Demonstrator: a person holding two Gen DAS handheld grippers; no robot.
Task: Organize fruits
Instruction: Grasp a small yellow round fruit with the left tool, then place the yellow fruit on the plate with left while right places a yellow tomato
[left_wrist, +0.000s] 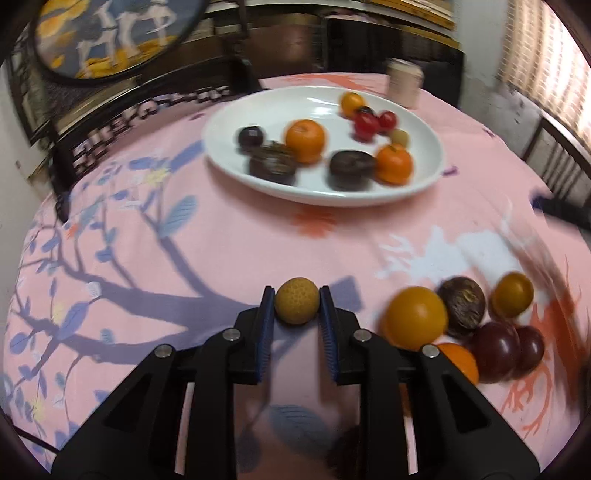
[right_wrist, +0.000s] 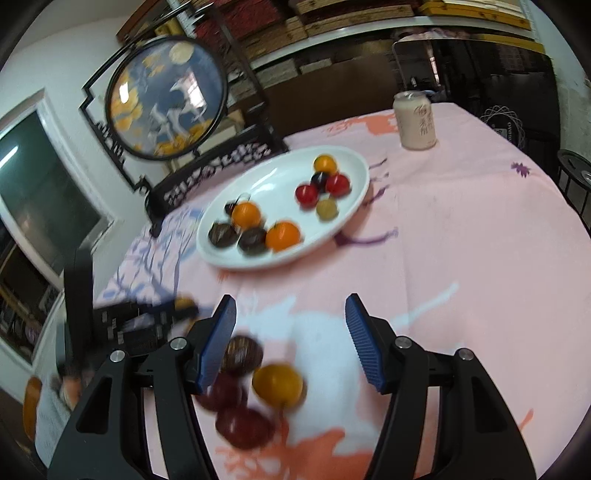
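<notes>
Currently the left gripper is clamping a small yellow-brown fruit between its blue pads, low in the centre of the left wrist frame, just above the pink tablecloth. To the lower right of that frame a loose cluster of fruit is lying on the cloth: a yellow-orange fruit, a wrinkled dark fruit, a smaller yellow fruit and two dark red plums touching each other.

The right gripper is hanging with its jaws spread wide, holding nothing, over the same cluster at the bottom of the right wrist frame; the fruit there is blurred.

Upper centre in both frames, a white plate is carrying oranges, dark wrinkled fruits, red cherry tomatoes and a pale round fruit.

Beyond the plate, a pale drink can is standing upright on the cloth. A round framed picture is standing at upper left.
</notes>
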